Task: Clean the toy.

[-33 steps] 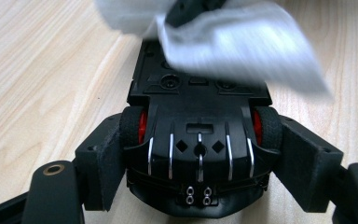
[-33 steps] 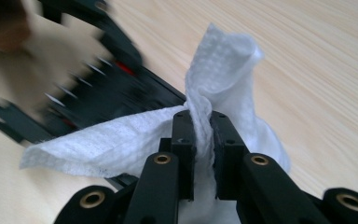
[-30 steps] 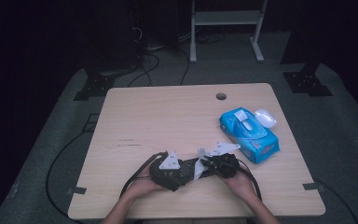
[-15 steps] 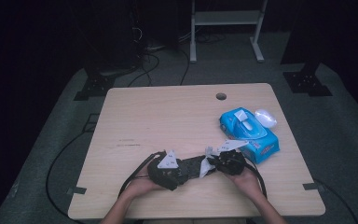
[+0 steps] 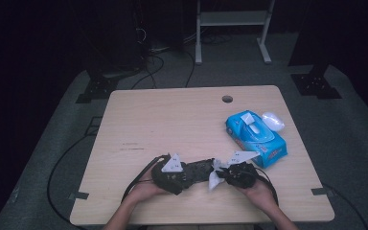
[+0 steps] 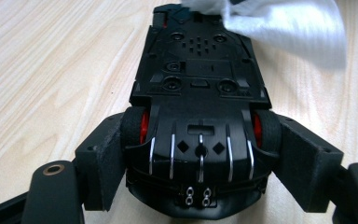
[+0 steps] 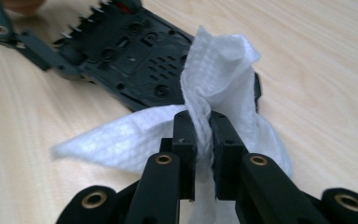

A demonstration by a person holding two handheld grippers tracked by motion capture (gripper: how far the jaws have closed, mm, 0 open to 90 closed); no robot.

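Left claw [image 6: 200, 154] clamps upturned toy car [image 6: 198, 88] by rear wheels; right claw [image 7: 203, 140] pinches white wipe [image 7: 219, 70]. Best: steady car, drag wipe along underside with light pressure.

High view overhead facing the table [image 5: 139, 120], gripper views close (sharing the toy car [image 6: 200, 88])

The wipes pack [image 5: 256, 137] lies on the table [image 5: 172, 120], right of the toy car [image 5: 199, 170].
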